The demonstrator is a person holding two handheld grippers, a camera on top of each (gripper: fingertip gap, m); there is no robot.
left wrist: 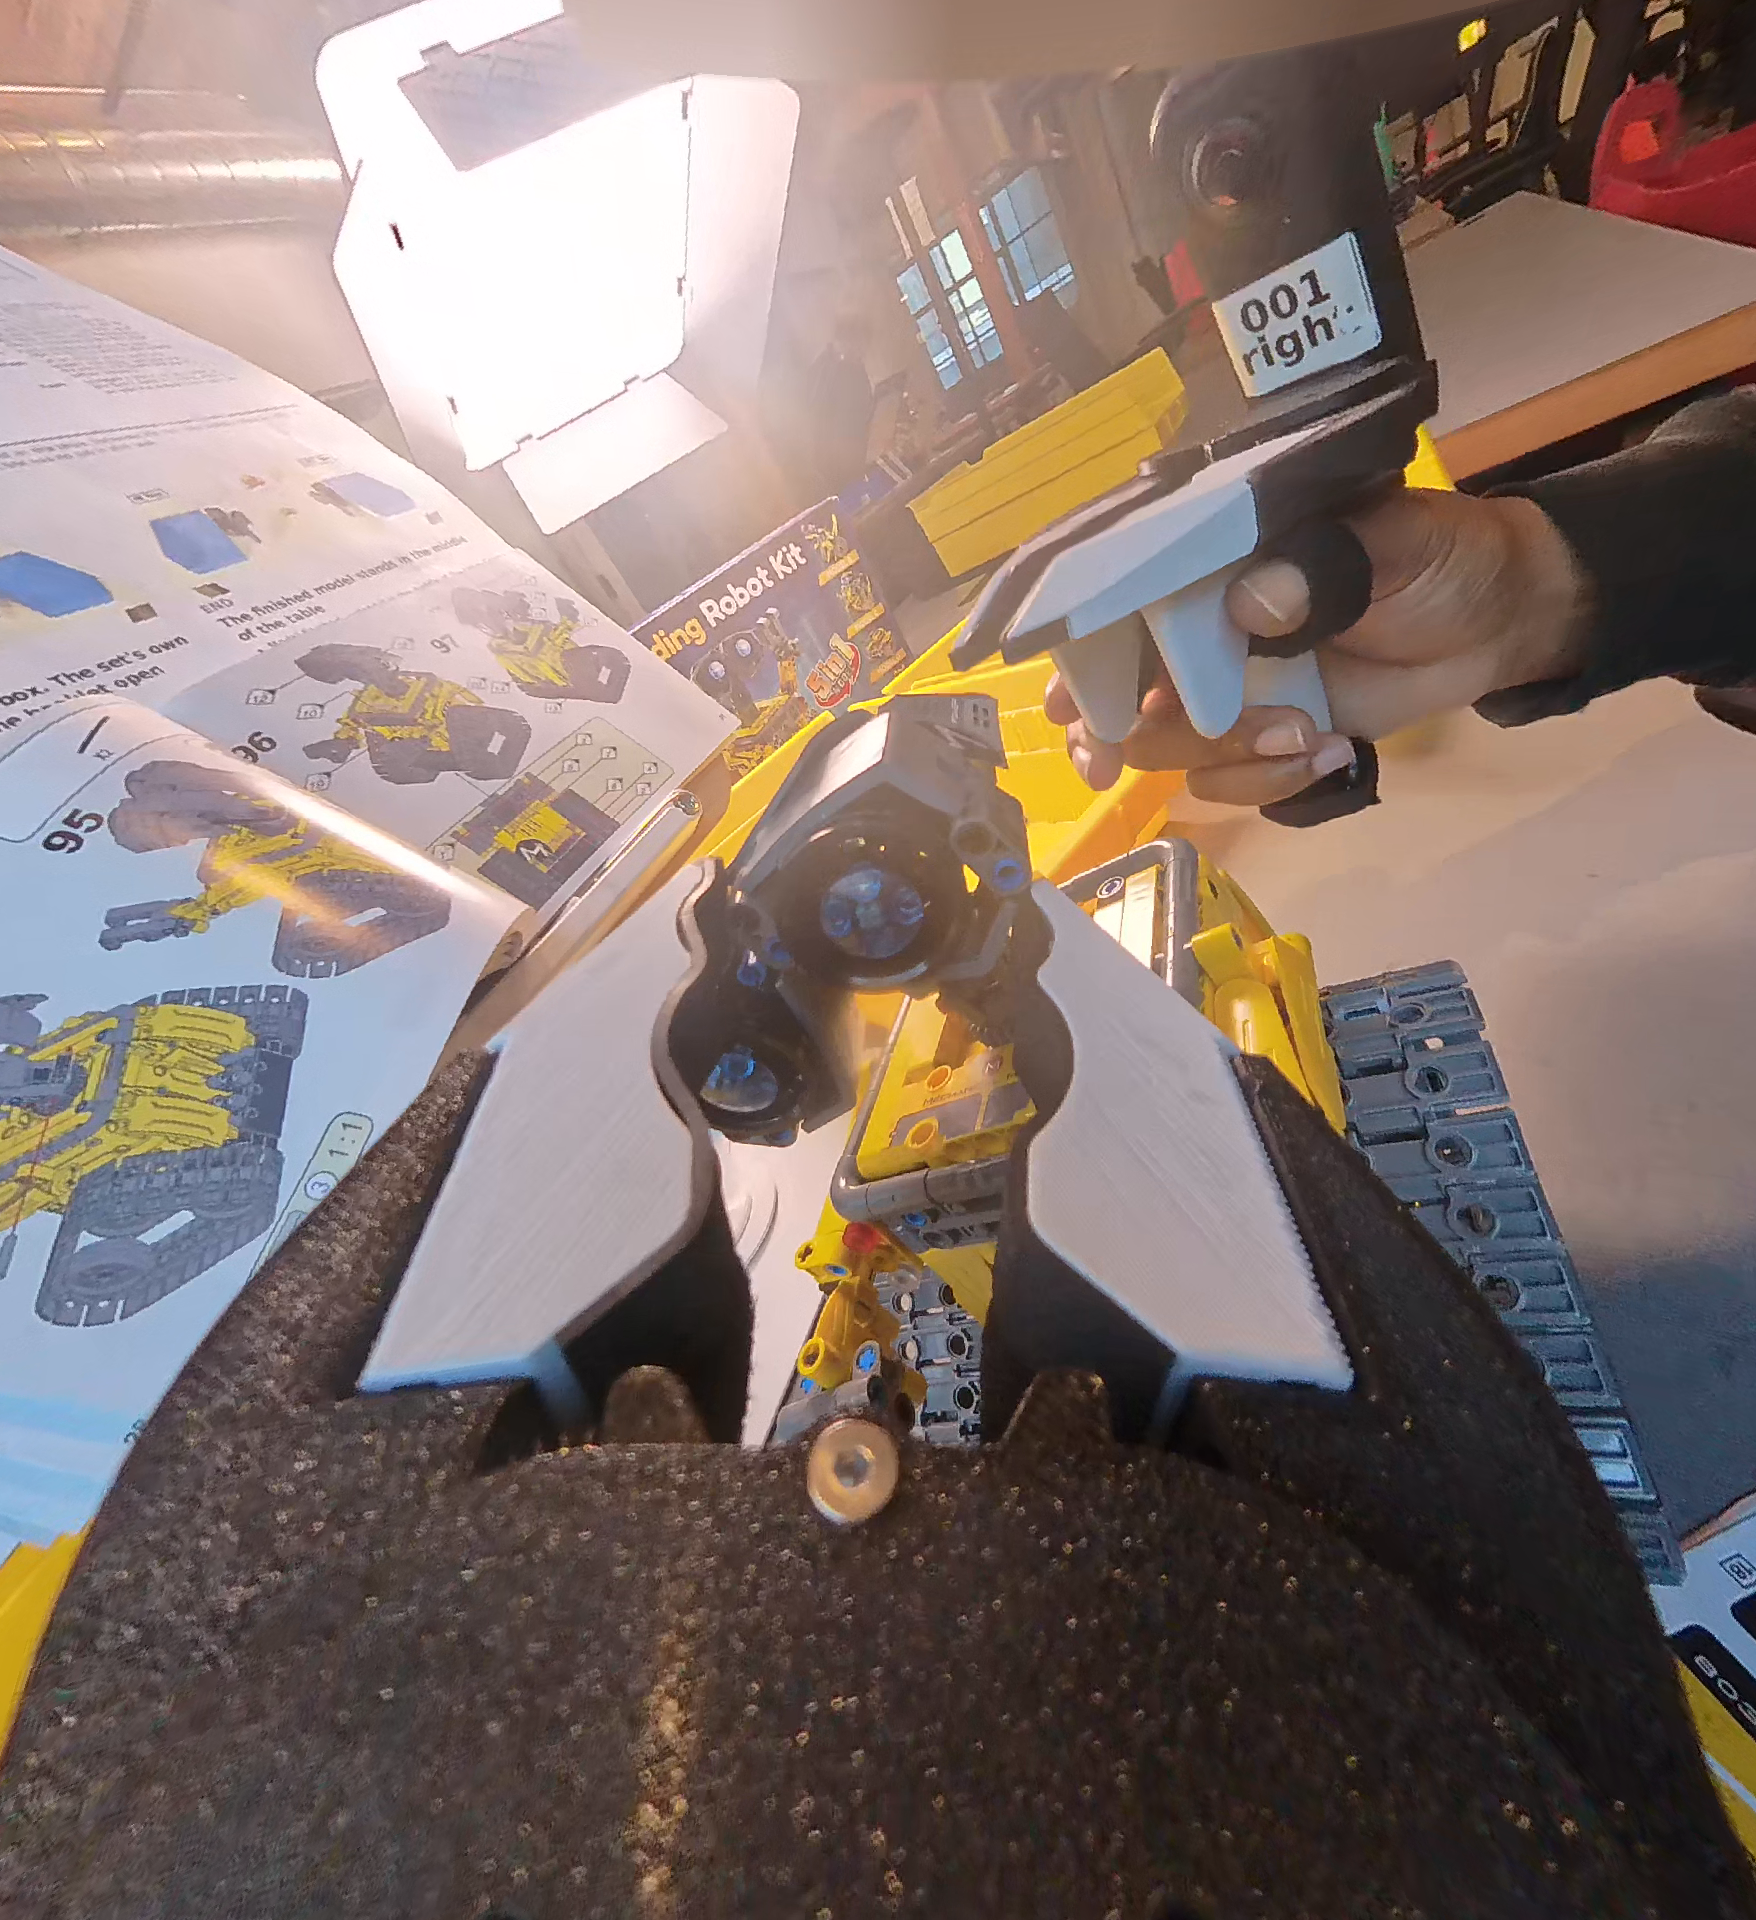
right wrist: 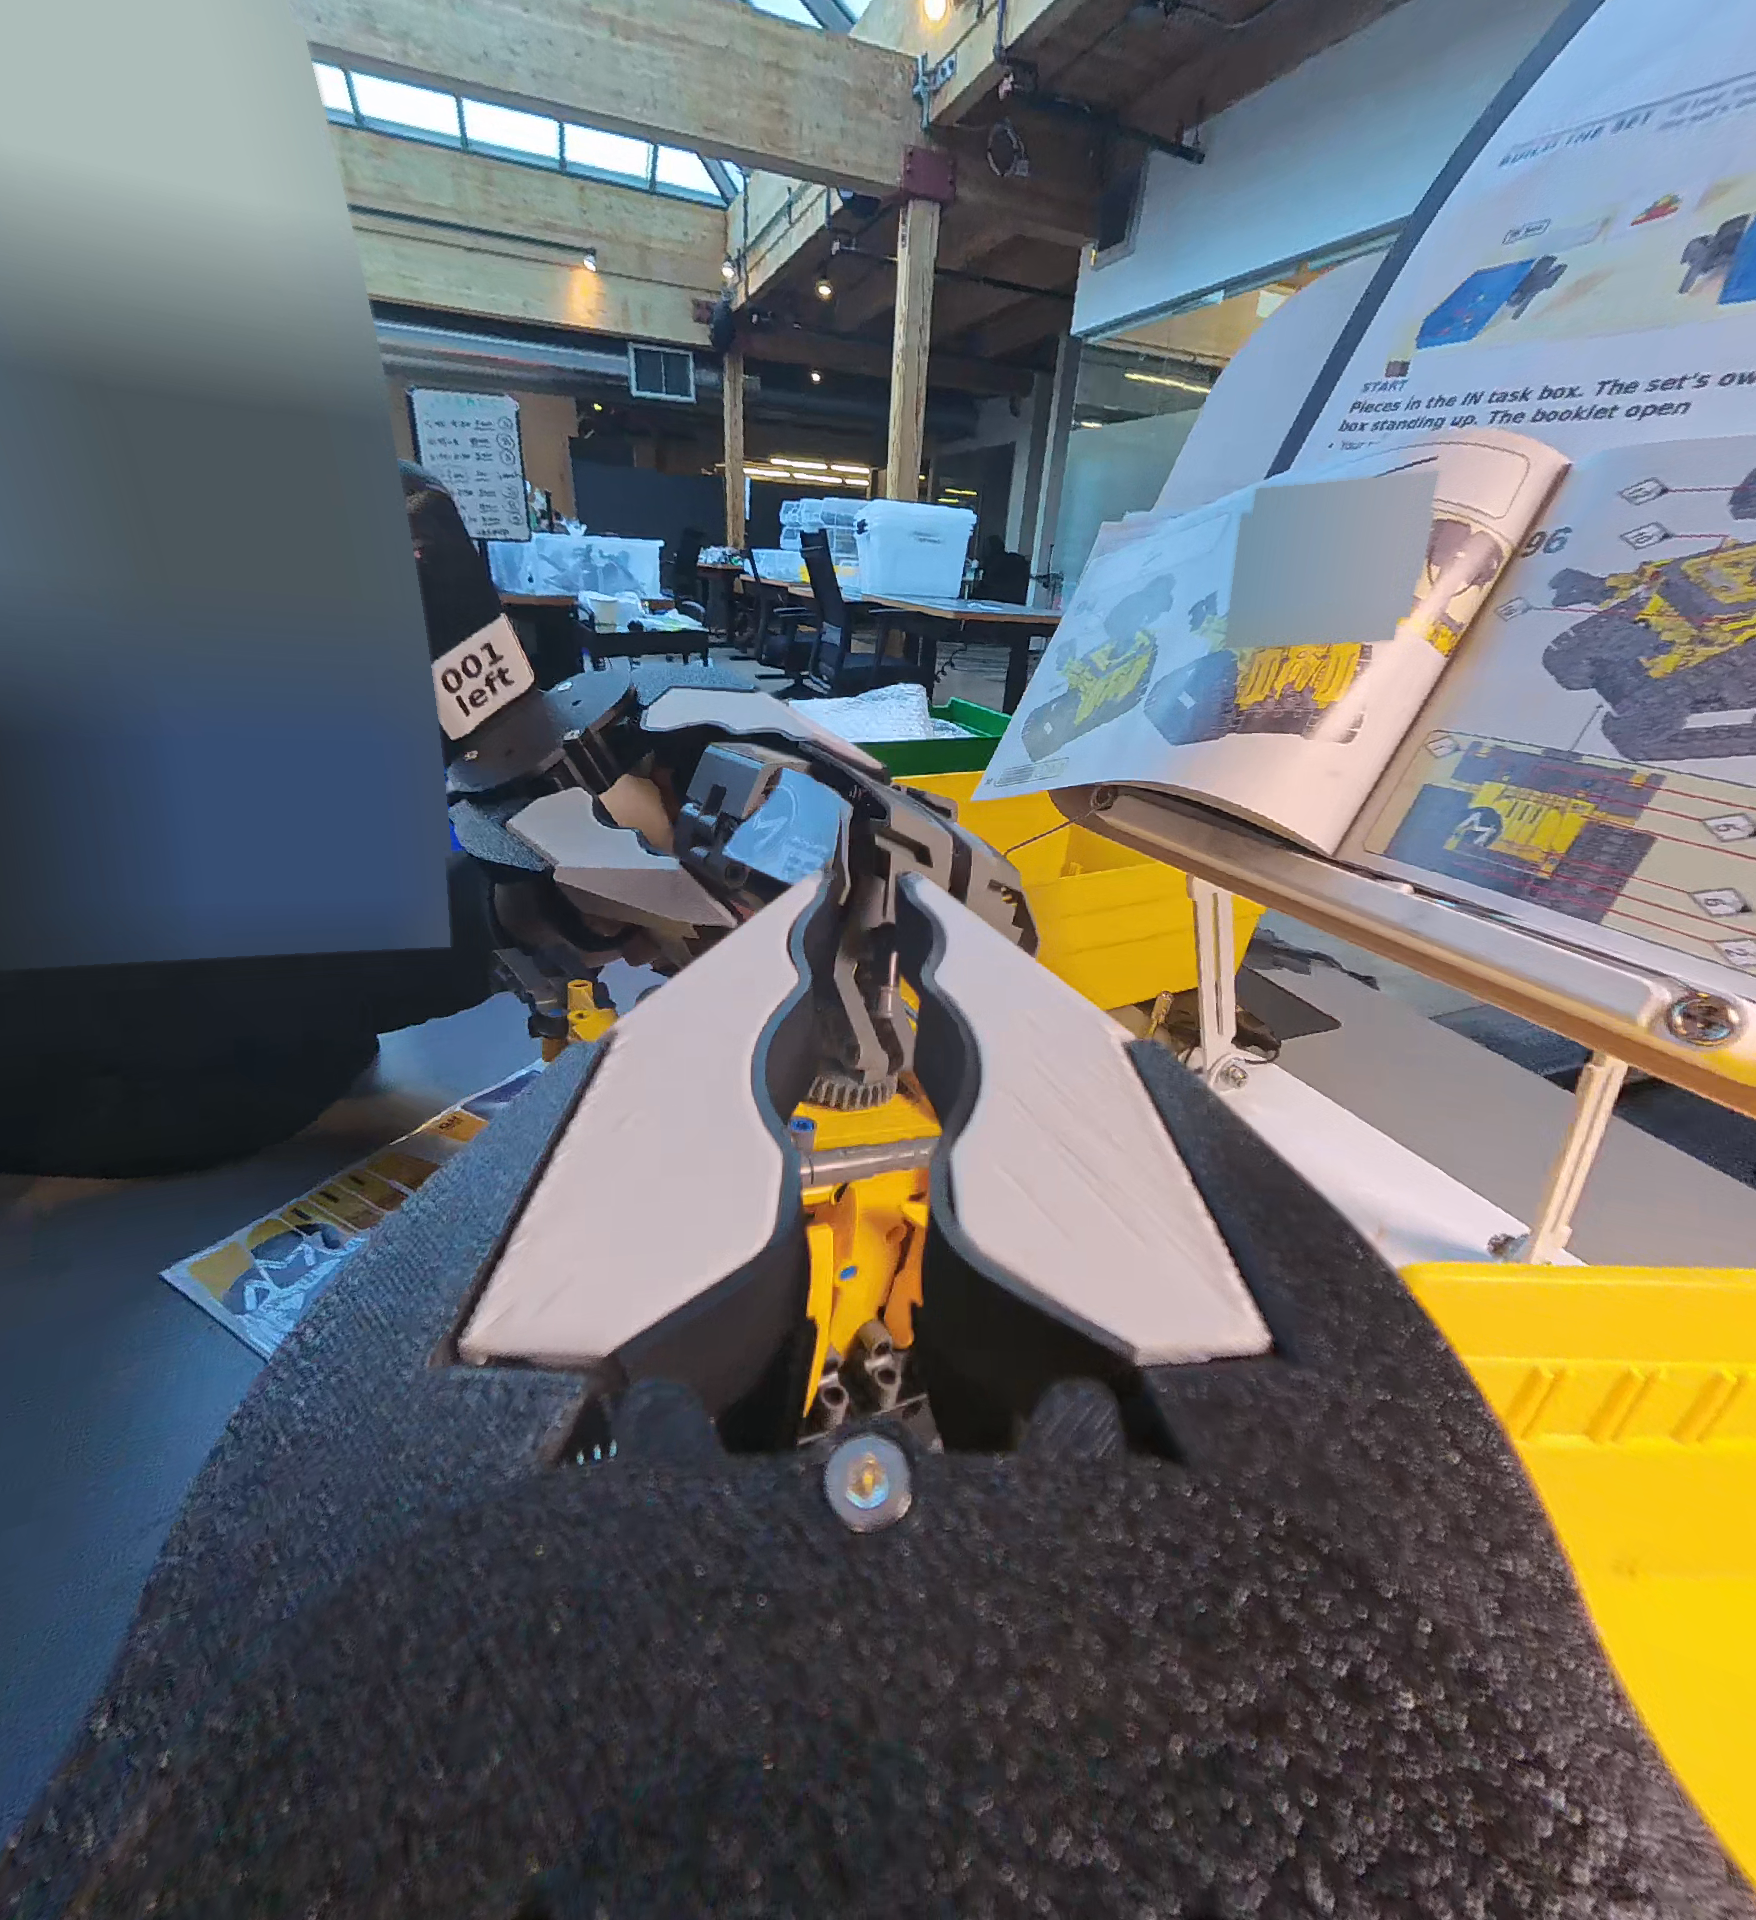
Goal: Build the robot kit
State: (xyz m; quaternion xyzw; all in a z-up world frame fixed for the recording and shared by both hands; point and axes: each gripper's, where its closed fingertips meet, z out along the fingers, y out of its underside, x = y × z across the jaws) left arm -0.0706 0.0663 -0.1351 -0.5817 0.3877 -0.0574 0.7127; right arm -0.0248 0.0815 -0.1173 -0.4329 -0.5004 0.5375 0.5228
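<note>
Both grippers clamped on robot head.

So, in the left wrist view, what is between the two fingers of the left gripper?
The left gripper is shut on the dark grey head piece with two round lenses; below it lies the yellow tracked model.

- In the left wrist view, the gap between the left gripper fingers is filled by a dark grey two-lens head.
- Left of the frame, the tilted instruction booklet closes that side.
- Below centre, the yellow tracked model and its grey track block the way down.
- Right of the track, bare table lies free.
- Upper right, the right gripper hangs close above the head.
- In the right wrist view, a yellow bin fills the lower right, and the booklet stand crosses the right side.
</note>
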